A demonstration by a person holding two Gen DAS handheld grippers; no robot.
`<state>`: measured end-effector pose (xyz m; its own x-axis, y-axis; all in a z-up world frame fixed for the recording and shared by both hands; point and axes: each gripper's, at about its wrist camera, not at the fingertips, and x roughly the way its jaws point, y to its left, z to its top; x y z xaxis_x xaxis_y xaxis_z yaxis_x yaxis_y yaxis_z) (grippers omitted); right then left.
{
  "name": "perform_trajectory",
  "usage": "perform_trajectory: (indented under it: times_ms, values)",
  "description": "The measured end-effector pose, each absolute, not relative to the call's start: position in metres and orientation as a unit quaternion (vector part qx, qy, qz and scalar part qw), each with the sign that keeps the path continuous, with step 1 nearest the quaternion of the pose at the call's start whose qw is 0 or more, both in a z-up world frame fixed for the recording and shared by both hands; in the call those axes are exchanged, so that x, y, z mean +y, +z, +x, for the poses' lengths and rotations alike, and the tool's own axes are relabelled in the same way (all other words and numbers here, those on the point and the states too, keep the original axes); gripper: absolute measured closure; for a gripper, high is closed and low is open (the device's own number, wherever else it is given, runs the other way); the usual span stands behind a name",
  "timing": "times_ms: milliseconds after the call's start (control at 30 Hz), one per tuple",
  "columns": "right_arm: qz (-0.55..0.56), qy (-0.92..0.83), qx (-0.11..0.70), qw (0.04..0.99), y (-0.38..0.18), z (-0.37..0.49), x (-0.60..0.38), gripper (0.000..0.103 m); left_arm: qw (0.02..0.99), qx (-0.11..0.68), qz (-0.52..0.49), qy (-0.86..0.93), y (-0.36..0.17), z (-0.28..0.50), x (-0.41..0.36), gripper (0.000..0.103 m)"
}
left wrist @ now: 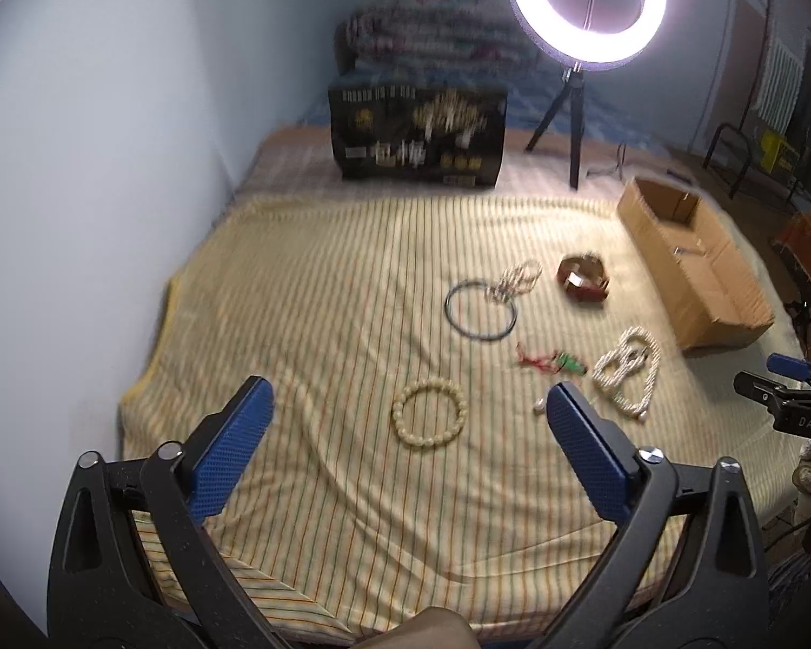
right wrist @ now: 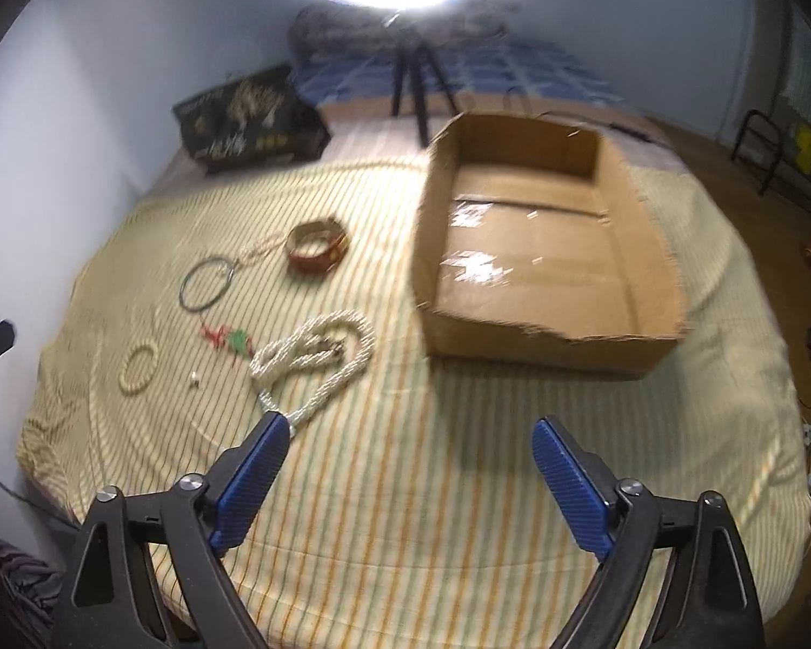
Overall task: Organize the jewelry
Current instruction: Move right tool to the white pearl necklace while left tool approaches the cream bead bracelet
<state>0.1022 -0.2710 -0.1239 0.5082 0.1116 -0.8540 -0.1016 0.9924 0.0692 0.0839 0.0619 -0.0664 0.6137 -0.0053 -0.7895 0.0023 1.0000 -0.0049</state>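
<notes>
Jewelry lies scattered on a bed covered with a yellow striped sheet (left wrist: 308,281), all of it left of an open cardboard box (right wrist: 540,249). Nearest the left gripper (left wrist: 405,416) is a cream beaded bracelet (left wrist: 430,415), a closed ring of round beads lying flat. Beyond it a thin dark hoop (left wrist: 480,312) touches a pale chain (left wrist: 516,280) at its far edge. A red-brown bangle (left wrist: 583,278) sits just beside them toward the box. A small red and green trinket (left wrist: 551,361) lies between the hoop and a thick white twisted rope necklace (left wrist: 627,370), which is coiled in loops; a tiny pale bead (left wrist: 539,405) rests near it.

The right wrist view looks straight into the box and shows its bare floor with glossy tape; the left wrist view shows only its outer side and rim. In the right view the necklace's near loop reaches the tip of one finger of the right gripper (right wrist: 411,432), though contact cannot be told. The left view alone shows a whole ring light (left wrist: 586,2) on a tripod and the front of a black printed box (left wrist: 419,132) at the far end of the bed.

Both pairs of fingers are spread wide with nothing between them.
</notes>
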Motion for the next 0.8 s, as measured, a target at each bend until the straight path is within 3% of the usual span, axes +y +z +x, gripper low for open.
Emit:
perform_trajectory:
  times_ms: [233,300,467,567,800]
  values:
    - [0.013,0.08,0.538,0.839,-0.151,0.12,-0.246,0.013,0.852,0.519,-0.064,-0.023,-0.104,0.113,0.079,0.031]
    - [0.026,0.08,0.55,0.831,-0.158,0.126,-0.241,0.013,0.842,0.534,-0.076,-0.021,-0.114,0.119,0.081,0.048]
    - [0.086,0.08,0.582,0.804,-0.174,0.141,-0.237,0.013,0.823,0.564,-0.069,-0.019,-0.139,0.132,0.083,0.051]
    - [0.113,0.064,0.591,0.796,-0.181,0.148,-0.239,0.013,0.814,0.577,-0.071,-0.014,-0.151,0.139,0.087,0.06]
    - [0.162,0.029,0.607,0.778,-0.198,0.168,-0.239,0.02,0.807,0.585,-0.076,-0.018,-0.163,0.149,0.093,0.06]
